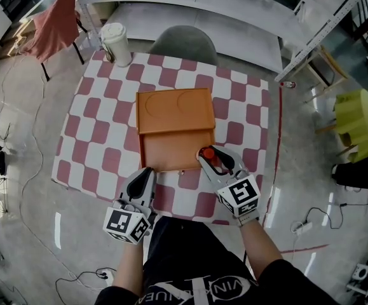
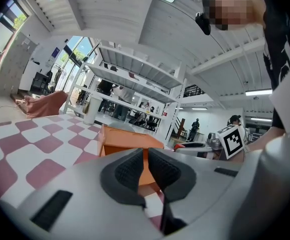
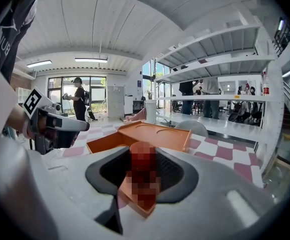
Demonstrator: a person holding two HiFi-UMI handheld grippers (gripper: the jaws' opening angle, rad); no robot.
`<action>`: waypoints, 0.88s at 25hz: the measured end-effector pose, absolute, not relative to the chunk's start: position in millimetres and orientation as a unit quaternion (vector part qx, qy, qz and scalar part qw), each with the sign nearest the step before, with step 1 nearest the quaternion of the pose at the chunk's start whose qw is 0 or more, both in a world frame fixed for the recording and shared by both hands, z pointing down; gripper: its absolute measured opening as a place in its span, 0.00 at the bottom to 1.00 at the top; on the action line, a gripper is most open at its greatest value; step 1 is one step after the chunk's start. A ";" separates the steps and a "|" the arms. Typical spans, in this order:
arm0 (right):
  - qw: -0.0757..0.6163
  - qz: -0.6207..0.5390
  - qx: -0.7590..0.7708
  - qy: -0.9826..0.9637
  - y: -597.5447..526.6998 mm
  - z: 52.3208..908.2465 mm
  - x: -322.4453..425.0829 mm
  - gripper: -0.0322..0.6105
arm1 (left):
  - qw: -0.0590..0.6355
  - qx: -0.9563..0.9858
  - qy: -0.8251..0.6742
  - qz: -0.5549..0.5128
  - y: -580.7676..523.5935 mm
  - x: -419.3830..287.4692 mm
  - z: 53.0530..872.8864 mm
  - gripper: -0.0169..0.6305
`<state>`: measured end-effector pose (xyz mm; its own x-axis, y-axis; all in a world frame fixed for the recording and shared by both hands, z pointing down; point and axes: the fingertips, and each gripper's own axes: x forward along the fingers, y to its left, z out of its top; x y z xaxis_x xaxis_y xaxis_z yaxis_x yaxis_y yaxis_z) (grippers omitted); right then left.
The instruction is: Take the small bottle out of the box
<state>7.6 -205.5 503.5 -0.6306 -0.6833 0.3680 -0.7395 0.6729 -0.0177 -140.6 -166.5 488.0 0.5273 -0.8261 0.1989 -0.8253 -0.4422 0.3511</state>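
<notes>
Okay: your right tool (image 1: 213, 159) grips the small bottle (image 1: 208, 153) at the box (image 1: 171, 110) corner; left tool (image 1: 147, 178) narrow, empty. Next, lift it clear of the wall.

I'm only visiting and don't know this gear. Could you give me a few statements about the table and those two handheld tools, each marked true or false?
1. The right tool grips a small red bottle. True.
2. The left tool holds a bottle too. False: its jaws are together with nothing between them.
3. A white cup stands at a far corner of the table. True.
4. The table has a plain blue cover. False: it is checked in red and white.
</notes>
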 end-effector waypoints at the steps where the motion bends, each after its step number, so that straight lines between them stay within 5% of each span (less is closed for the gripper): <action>1: 0.166 0.083 0.397 -0.899 -206.2 501.3 8.3 0.28 | 0.205 0.850 -0.486 -0.001 -167.3 -141.2 487.1 0.08; 22: 0.130 0.066 0.410 -0.900 -214.4 440.2 6.0 0.28 | 0.174 0.857 -0.485 -0.015 -183.9 -152.0 446.9 0.08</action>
<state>6.0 -214.4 440.2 -0.6302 -0.7210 0.2880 -0.7554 0.6551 -0.0128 -152.0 -183.9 446.9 0.5283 -0.8369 0.1434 -0.8267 -0.4685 0.3115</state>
